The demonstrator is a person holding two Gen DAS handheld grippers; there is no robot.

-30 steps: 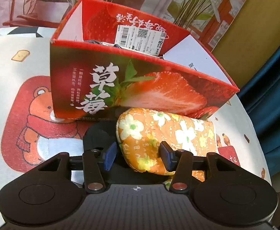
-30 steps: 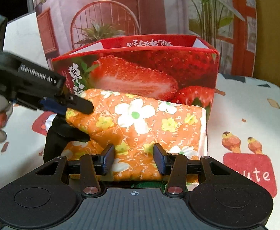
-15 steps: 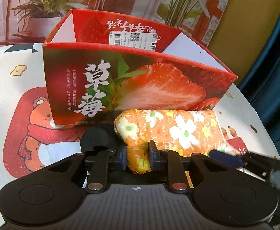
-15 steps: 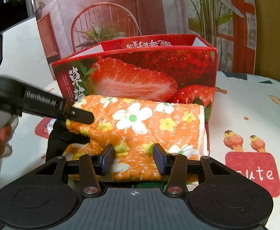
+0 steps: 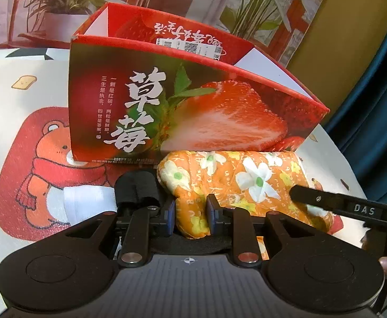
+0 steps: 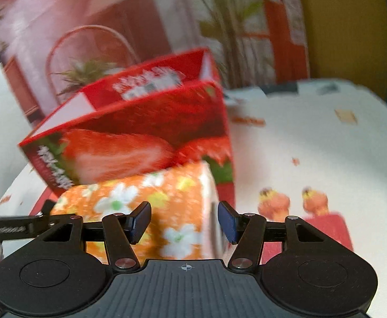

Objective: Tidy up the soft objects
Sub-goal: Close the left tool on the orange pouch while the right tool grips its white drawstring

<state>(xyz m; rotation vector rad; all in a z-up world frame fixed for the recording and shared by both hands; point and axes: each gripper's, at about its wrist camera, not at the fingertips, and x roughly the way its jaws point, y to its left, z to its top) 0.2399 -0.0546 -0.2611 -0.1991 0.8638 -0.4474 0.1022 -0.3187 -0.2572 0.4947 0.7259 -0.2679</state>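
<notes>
Jaws of left gripper [image 5: 188,213] pinched the orange floral cloth [image 5: 236,182], opening slightly; right gripper [image 6: 184,224] jaws were opening around its end, not pressing

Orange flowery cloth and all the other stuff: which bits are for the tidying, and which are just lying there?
For the tidying:
orange flowery cloth
strawberry box
left tongs, pinching the cloth
right tongs, opening

Just there:
bear tablecloth
potted plant
</notes>
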